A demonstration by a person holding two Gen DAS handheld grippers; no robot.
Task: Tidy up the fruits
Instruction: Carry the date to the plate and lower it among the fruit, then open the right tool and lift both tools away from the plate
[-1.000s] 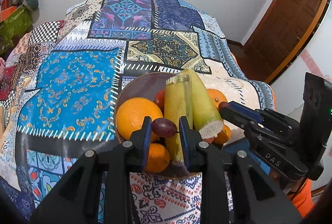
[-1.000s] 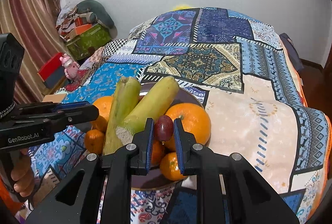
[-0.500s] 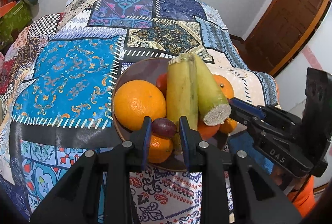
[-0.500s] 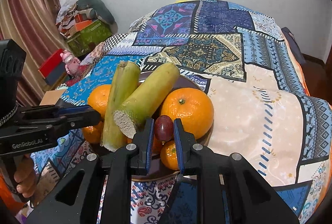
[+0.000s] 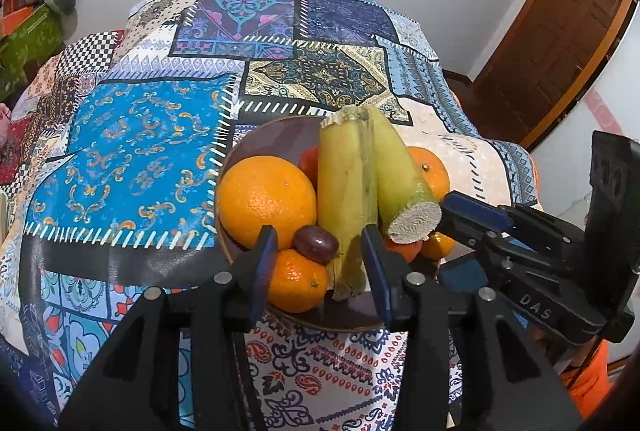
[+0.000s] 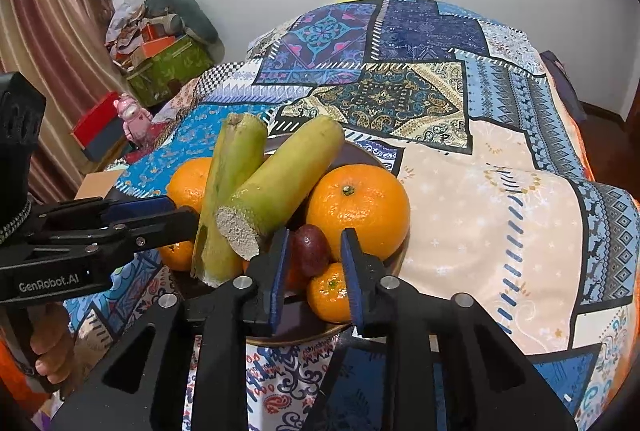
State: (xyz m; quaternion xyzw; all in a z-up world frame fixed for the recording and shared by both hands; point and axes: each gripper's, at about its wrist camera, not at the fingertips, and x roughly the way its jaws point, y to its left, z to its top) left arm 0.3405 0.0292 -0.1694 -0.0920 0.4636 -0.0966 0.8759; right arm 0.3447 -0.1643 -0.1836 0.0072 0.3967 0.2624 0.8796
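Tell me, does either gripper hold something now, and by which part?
Nothing is held. The left gripper and right gripper have just been opening: one dark grape lies free between the left jaws, a second grape between the right jaws.

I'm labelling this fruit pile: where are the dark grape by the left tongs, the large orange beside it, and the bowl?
Dark grape (image 5: 315, 244), left wrist view, skin centre.
Large orange (image 5: 267, 200), left wrist view, front face.
Bowl (image 5: 340, 323), left wrist view, near rim.

Patchwork bedspread (image 5: 132, 155), wooden door (image 5: 560, 43)
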